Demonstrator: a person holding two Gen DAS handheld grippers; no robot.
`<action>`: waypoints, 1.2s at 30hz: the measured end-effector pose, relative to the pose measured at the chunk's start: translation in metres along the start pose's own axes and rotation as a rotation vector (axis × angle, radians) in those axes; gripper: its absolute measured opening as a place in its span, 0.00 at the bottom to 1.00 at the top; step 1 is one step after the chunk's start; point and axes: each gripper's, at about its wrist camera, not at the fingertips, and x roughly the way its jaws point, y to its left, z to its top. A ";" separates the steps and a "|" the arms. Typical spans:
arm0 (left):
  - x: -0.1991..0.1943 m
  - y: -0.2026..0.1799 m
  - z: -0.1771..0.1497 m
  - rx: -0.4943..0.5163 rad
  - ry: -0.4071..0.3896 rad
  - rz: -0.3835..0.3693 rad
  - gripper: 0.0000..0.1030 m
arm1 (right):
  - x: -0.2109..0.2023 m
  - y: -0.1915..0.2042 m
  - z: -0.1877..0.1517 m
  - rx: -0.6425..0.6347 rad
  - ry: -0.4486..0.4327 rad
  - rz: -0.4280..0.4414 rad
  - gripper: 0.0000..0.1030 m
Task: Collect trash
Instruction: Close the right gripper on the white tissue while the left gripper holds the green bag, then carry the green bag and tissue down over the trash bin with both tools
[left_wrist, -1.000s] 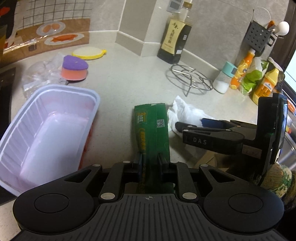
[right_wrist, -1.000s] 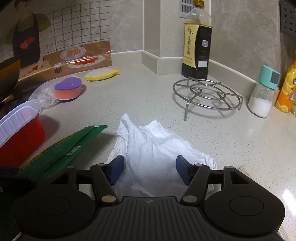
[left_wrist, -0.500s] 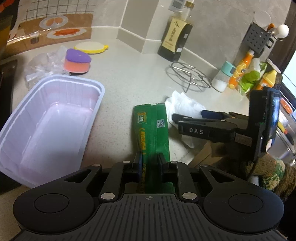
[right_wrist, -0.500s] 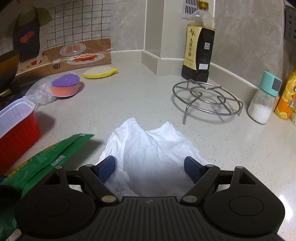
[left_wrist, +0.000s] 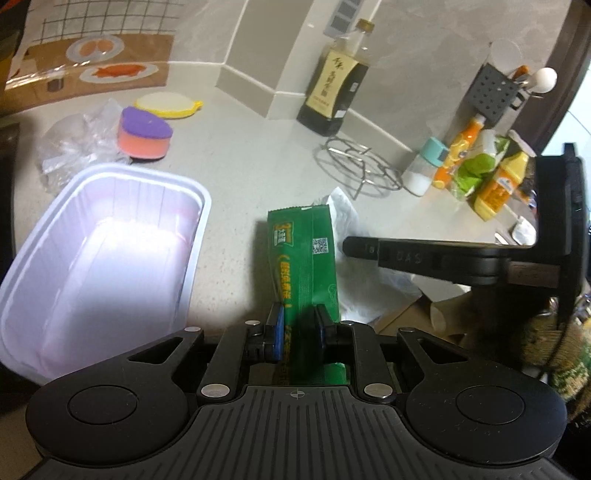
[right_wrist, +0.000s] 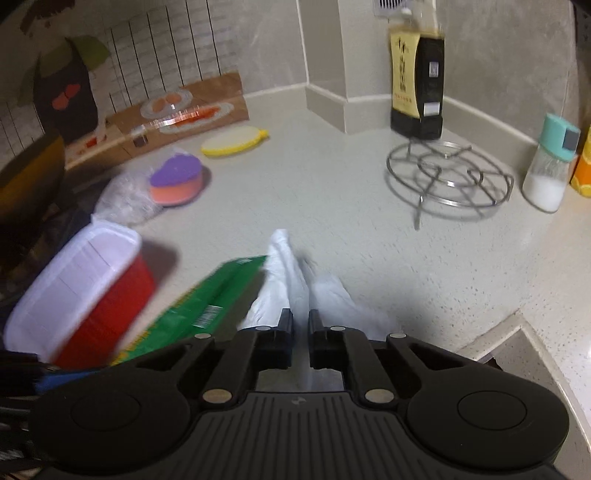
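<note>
Right gripper (right_wrist: 301, 325): jaws drawn in from the wide spread of a second ago, now clamped on white crumpled tissue (right_wrist: 291, 280), paper bunched into a ridge between the pads; a second ago flat and loose between parted pads. Left gripper (left_wrist: 299, 325): clamped on green wrapper (left_wrist: 303, 254) as before, grip unchanged, wrapper jutting forward over the countertop (left_wrist: 258, 166). Tissue just right of wrapper, touching its edge in the right wrist view. Red tub with white lining (left_wrist: 99, 254): left of wrapper, upright, nearer the lens than a second ago in the right wrist view. Beyond tub: clear plastic bag (left_wrist: 74, 144), purple-and-orange sponge (left_wrist: 144, 134), yellow-rimmed scrubber (left_wrist: 168, 105), all in their former places. Wire trivet (right_wrist: 448, 177): far right of centre, unmoved. Dark sauce bottle (right_wrist: 417, 85) behind trivet against the wall. Shaker with teal cap (right_wrist: 550, 162) right of trivet. Right wrist view blurred.
</note>
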 end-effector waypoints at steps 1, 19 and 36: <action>-0.001 0.000 0.001 0.007 -0.002 -0.011 0.20 | -0.006 0.003 0.001 0.014 -0.010 0.001 0.07; 0.020 -0.078 -0.030 0.346 0.203 -0.324 0.20 | -0.138 -0.033 -0.103 0.444 -0.154 -0.327 0.07; 0.167 -0.073 -0.167 0.339 0.728 -0.176 0.20 | -0.162 -0.061 -0.270 0.935 -0.110 -0.460 0.07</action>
